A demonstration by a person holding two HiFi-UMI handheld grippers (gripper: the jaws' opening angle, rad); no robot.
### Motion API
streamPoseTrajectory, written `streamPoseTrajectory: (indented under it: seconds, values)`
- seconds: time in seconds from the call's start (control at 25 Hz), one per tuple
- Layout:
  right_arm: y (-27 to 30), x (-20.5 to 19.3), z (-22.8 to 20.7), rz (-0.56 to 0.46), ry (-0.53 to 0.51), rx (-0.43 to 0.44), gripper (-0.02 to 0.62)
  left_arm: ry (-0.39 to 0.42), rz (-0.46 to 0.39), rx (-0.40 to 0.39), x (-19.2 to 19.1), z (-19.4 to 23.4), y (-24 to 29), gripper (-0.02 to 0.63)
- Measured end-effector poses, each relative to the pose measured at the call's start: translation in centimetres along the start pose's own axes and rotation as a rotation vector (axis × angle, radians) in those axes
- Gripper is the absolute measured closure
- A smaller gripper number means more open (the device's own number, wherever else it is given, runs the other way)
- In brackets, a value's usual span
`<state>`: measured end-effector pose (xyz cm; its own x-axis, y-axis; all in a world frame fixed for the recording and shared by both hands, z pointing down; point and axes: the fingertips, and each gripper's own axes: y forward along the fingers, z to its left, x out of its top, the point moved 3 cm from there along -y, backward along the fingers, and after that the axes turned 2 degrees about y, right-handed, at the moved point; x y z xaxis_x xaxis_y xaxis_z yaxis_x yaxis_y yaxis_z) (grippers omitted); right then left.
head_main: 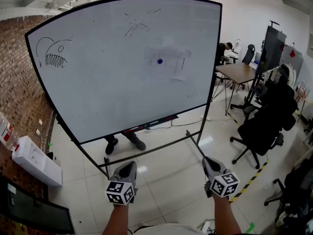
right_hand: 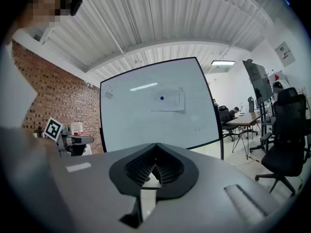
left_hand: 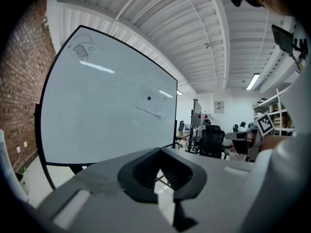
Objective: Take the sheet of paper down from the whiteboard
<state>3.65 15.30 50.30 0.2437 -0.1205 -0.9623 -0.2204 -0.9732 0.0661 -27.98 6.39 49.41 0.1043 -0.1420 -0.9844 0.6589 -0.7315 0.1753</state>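
A pale sheet of paper (head_main: 168,62) hangs on the upper right of the big whiteboard (head_main: 107,77), pinned by a blue round magnet (head_main: 160,61). The right gripper view shows the same sheet of paper (right_hand: 167,100) and magnet (right_hand: 162,98); in the left gripper view the sheet of paper (left_hand: 151,101) lies at the board's right. Both grippers are held low, well short of the board: my left gripper (head_main: 128,168) and my right gripper (head_main: 207,163) are shut with nothing between their jaws. The shut tips show as left gripper (left_hand: 159,160) and right gripper (right_hand: 155,160).
The whiteboard stands on a wheeled frame (head_main: 146,151); a person's shoes (head_main: 122,142) show behind it. A brick wall (head_main: 19,106) and a white box (head_main: 36,160) are at left. Black office chairs (head_main: 264,126), a table (head_main: 242,72) and hazard tape (head_main: 249,182) are at right.
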Motion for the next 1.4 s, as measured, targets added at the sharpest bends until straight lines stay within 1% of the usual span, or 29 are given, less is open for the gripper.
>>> streamPoseTrajectory:
  seconds: [0.12,0.2,0.28,0.36,0.44,0.6,0.72,0.88,1.12,1.28,1.4]
  values:
    - [-1.3,-0.5,-2.4,0.028,0.011,0.007,0.589,-0.004,0.008,-0.010,-0.3,-3.3,1.7,0.604]
    - [-1.4,-1.2,-3.4,0.049,0.030,0.018,0.589,-0.007,0.017,-0.014,-0.4,-4.5,2.7,0.604]
    - [-1.1,-2.0,-4.2,0.067,0.041,0.026,0.588,-0.004,0.027,-0.015,-0.4,-4.8,3.8,0.604]
    - [-0.6,-2.3,-5.5,0.072,0.055,0.016,0.589,-0.002,0.035,-0.021,-0.5,-4.8,5.3,0.604]
    - [0.2,-2.4,-6.7,0.077,0.064,0.004,0.589,-0.006,0.034,-0.029,-0.4,-4.6,6.9,0.604]
    - [2.8,-1.5,-9.0,0.084,0.043,0.000,0.589,-0.017,0.033,-0.045,-0.2,-3.8,11.2,0.604]
    - [5.3,-0.7,-11.1,0.079,0.039,-0.015,0.589,-0.012,0.036,-0.065,0.4,-2.9,15.3,0.604]
    - [9.9,0.5,-13.9,0.083,0.044,-0.032,0.589,0.003,0.022,-0.094,2.5,-0.9,21.1,0.604]
    - [19.1,4.0,-17.1,0.051,0.042,-0.038,0.589,0.046,-0.007,-0.107,6.2,4.2,29.2,0.604]
    - [24.0,6.1,-17.9,0.037,0.019,-0.017,0.589,0.052,-0.047,-0.104,8.4,7.0,32.9,0.604]
    - [26.7,7.8,-17.9,0.024,-0.004,0.001,0.588,0.037,-0.064,-0.102,9.1,8.3,34.2,0.604]
